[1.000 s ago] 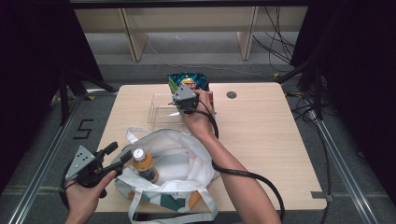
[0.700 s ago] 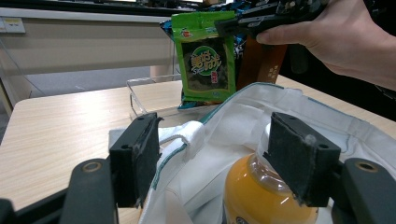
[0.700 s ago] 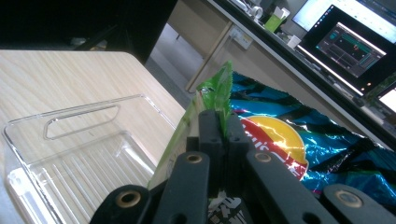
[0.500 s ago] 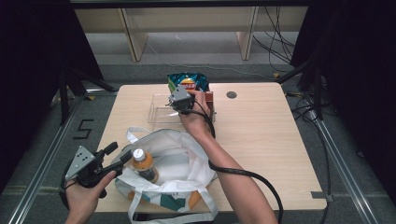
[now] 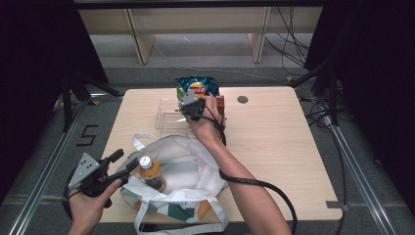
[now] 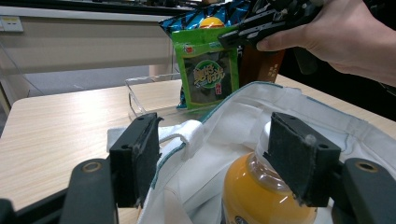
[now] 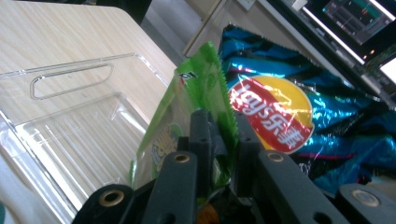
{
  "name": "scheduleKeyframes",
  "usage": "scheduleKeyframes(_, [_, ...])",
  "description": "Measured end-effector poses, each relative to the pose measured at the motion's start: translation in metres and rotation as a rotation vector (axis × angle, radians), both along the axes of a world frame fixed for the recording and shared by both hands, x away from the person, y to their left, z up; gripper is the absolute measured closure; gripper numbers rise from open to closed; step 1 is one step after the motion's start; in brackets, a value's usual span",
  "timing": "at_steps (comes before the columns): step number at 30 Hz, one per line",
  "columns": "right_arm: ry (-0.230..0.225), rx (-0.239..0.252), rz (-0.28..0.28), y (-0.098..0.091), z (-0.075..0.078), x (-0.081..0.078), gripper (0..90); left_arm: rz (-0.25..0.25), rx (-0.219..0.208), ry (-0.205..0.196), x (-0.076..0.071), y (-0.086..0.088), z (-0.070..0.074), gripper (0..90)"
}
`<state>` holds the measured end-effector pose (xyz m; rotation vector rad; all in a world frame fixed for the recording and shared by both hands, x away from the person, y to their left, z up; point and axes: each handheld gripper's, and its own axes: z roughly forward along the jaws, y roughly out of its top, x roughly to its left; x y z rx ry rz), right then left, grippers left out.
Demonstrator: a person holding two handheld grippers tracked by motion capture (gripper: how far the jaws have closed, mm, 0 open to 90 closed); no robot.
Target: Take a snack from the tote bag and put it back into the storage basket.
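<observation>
A green snack packet [image 7: 196, 88] stands upright at the far end of a clear plastic tray [image 7: 70, 116], against a blue crisp bag [image 7: 280, 112]. My right gripper [image 7: 223, 126] sits over the packet's top edge. Its jaws have just been opening, and the edge is still between the pads. In the high view the right gripper [image 5: 188, 100] is at the tray's [image 5: 169, 115] back right. My left gripper [image 6: 219, 154] is open, its jaws straddling the rim of a white tote bag [image 6: 233, 116] and an orange-drink bottle [image 6: 261, 191] standing inside it.
A brown box [image 5: 220, 103] stands just right of the crisp bag [image 5: 198, 84]. The tote bag [image 5: 181, 161] spreads over the table's near left, the bottle [image 5: 149, 171] upright in it. A round cable hole [image 5: 242, 99] lies at the back. Bare tabletop [image 5: 284, 147] spans the right.
Both hands have stayed where they were. The right gripper's jaws look slightly wider apart on the packet's top.
</observation>
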<state>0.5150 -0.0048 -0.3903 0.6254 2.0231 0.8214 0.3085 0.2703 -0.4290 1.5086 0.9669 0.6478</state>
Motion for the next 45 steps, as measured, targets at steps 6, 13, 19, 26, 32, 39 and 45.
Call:
scheduleKeyframes(6, [0.003, 0.003, -0.030, -0.004, 0.006, -0.004, 78.4, -0.002, 0.001, 0.002, 0.000, -0.001, 0.000, 33.3])
scheduleKeyframes(13, [0.032, 0.095, -0.017, -0.010, 0.015, -0.009, 75.3, -0.004, 0.001, 0.000, 0.000, -0.002, 0.000, 33.3])
scheduleKeyframes(19, [0.052, 0.162, -0.001, -0.012, 0.020, -0.012, 70.3, -0.004, 0.001, -0.003, 0.000, -0.002, 0.001, 33.3])
scheduleKeyframes(26, [0.111, 0.272, 0.013, -0.018, 0.021, -0.013, 65.5, -0.009, -0.008, -0.014, 0.000, -0.002, 0.001, 33.3])
scheduleKeyframes(32, [0.128, 0.342, 0.030, -0.021, 0.025, -0.016, 58.3, -0.007, -0.006, -0.015, 0.000, -0.003, 0.001, 33.2])
scheduleKeyframes(39, [0.137, 0.366, 0.052, -0.026, 0.029, -0.022, 52.3, 0.000, -0.002, -0.011, -0.001, -0.003, 0.002, 33.2])
scheduleKeyframes(45, [0.168, 0.376, 0.066, -0.032, 0.029, -0.027, 49.6, -0.001, -0.007, -0.021, -0.001, -0.003, 0.003, 33.1])
